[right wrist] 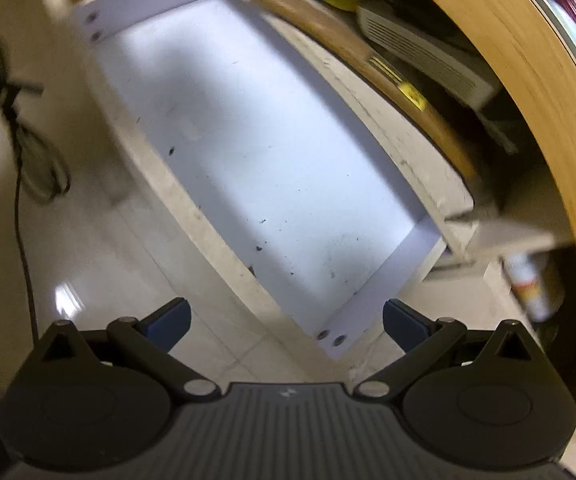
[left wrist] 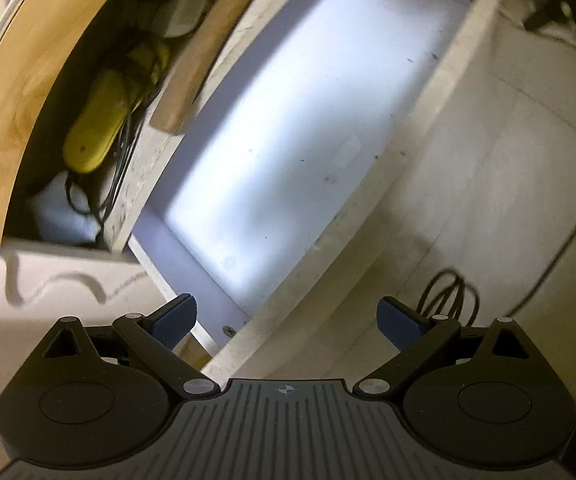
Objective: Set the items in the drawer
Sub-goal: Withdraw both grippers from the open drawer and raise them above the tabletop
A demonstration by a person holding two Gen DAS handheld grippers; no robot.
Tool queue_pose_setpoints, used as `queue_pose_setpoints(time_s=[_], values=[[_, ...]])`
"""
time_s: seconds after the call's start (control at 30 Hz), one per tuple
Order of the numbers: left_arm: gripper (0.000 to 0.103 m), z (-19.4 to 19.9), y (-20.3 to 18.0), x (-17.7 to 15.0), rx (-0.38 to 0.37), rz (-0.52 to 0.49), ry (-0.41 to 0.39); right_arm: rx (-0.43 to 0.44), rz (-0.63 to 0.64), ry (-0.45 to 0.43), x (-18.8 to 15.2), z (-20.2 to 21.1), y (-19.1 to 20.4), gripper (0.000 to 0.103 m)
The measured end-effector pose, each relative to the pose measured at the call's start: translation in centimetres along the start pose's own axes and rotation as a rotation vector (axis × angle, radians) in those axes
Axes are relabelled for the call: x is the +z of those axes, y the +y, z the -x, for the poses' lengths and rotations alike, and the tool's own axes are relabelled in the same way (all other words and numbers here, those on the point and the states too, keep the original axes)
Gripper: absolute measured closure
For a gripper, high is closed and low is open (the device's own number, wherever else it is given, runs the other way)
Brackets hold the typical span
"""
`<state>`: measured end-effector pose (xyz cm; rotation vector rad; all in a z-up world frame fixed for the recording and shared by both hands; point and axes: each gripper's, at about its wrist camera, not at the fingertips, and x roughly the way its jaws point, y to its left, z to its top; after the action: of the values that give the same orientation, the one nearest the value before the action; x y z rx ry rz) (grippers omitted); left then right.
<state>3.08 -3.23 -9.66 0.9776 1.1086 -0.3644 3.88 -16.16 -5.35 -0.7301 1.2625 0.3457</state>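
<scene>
An open white drawer [left wrist: 367, 208] is pulled out below me, its pale bottom bare; it also shows in the right wrist view [right wrist: 192, 204]. My left gripper [left wrist: 286, 322] is open and empty, above the drawer's near corner. My right gripper [right wrist: 286, 322] is open and empty, above the drawer's near end. A wooden-handled tool [left wrist: 196, 76] lies along the drawer's edge, also seen in the right wrist view [right wrist: 351, 56]. A yellow device [left wrist: 100, 120] with black cables sits in the dark space under the wooden tabletop [left wrist: 12, 92].
A white vented box [right wrist: 419, 52] lies under the tabletop [right wrist: 527, 92]. A white bag [left wrist: 64, 212] sits beside the yellow device. Black cables [left wrist: 451, 296] lie on the pale tiled floor [left wrist: 507, 160]. A spray can [right wrist: 527, 284] stands at the right.
</scene>
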Motion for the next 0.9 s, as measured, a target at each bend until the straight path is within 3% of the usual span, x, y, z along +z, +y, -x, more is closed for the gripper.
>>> queue_pose_setpoints(time_s=[0.13, 0.43, 0.63, 0.8, 0.9], values=[[0.003, 0.2, 0.9, 0.3, 0.005, 0.119, 0.024, 0.009, -0.174, 0.0, 0.4, 0.4, -1.0, 0.0], [0.004, 0.8, 4.2, 0.2, -0.052, 0.512, 0.092, 0.017, -0.555, 0.031, 0.2, 0.9, -2.7, 0.0], [0.004, 1.3, 5.9, -0.9, -0.111, 0.764, 0.08, 0.04, -0.793, 0.033, -0.9, 1.3, -3.7, 0.0], [0.004, 1.7, 6.5, -1.3, -0.133, 0.867, 0.056, 0.033, -0.893, 0.013, -1.4, 1.4, -4.0, 0.0], [0.004, 1.4, 6.5, -1.1, -0.141, 0.868, 0.049, 0.02, -0.898, 0.013, -1.4, 1.3, -4.0, 0.0]])
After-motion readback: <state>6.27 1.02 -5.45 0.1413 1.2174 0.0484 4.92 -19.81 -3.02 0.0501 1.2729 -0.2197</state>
